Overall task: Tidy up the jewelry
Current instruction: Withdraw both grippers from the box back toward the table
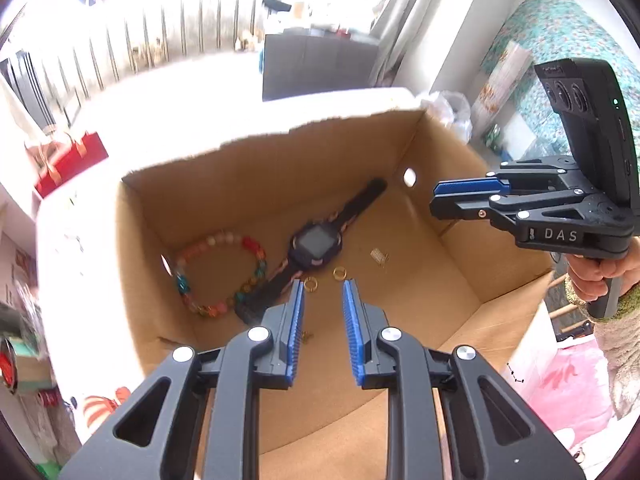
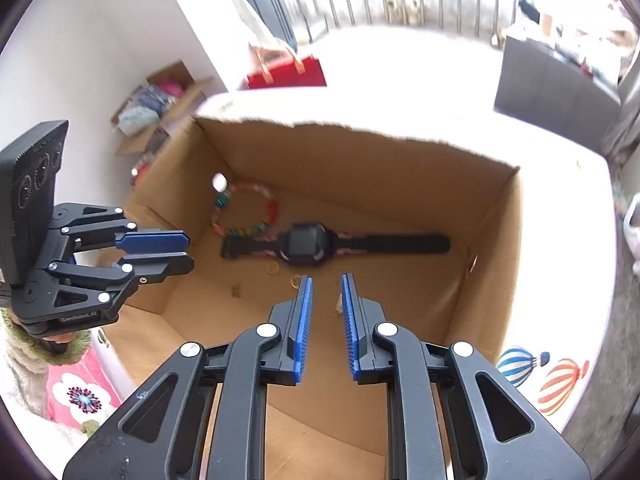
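I see a brown box [image 1: 452, 280] with its top open, and all the jewelry lies on its floor. My left gripper [image 1: 323, 286] hangs over the near part of the box. Its blue pads stand a little way apart and hold nothing. My right gripper [image 2: 325, 280] hangs over the box too, with a small gap between its pads, and it is empty as well.

A black watch [image 1: 316, 242] lies flat in the middle of the box. A bead bracelet [image 1: 218, 274] lies beside the watch, touching its strap, close to the box's side wall. Two small gold rings [image 1: 339, 272] sit just in front of the watch. A tiny silver piece [image 1: 378, 257] lies near the rings. I cannot tell what it is.
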A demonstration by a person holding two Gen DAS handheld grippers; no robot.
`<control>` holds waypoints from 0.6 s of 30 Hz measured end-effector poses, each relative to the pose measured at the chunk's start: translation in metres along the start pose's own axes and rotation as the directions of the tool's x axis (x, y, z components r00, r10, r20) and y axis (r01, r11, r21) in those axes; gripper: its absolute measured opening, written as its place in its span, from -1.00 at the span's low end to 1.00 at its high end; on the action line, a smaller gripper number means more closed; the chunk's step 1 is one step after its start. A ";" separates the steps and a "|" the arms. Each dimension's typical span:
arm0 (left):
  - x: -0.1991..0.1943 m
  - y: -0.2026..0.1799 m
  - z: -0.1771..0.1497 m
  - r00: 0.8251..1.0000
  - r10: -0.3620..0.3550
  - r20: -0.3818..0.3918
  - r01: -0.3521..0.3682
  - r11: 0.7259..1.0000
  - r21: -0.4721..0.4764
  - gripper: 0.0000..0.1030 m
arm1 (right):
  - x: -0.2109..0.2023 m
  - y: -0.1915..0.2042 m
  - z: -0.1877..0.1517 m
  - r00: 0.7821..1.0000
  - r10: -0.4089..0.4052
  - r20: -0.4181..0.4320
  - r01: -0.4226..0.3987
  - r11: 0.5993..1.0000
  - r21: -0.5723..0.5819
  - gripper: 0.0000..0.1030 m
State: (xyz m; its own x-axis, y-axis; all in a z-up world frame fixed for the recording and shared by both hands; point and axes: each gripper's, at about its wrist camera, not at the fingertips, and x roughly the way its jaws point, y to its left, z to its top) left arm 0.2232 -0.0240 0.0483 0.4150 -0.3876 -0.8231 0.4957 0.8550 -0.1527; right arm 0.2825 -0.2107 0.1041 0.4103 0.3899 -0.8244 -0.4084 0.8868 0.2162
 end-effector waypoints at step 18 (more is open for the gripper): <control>-0.040 -0.054 -0.152 0.974 -0.075 0.214 0.075 0.997 0.006 -0.15 | -0.057 0.044 -0.154 0.965 0.122 0.234 -0.161 0.975 0.155 -0.40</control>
State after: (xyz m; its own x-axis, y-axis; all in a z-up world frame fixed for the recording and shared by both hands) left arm 0.0639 -0.0024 0.0062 0.5308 -0.5151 -0.6730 0.5301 0.8214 -0.2106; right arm 0.1154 -0.2319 0.0804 0.5366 0.5422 -0.6466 -0.3377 0.8402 0.4243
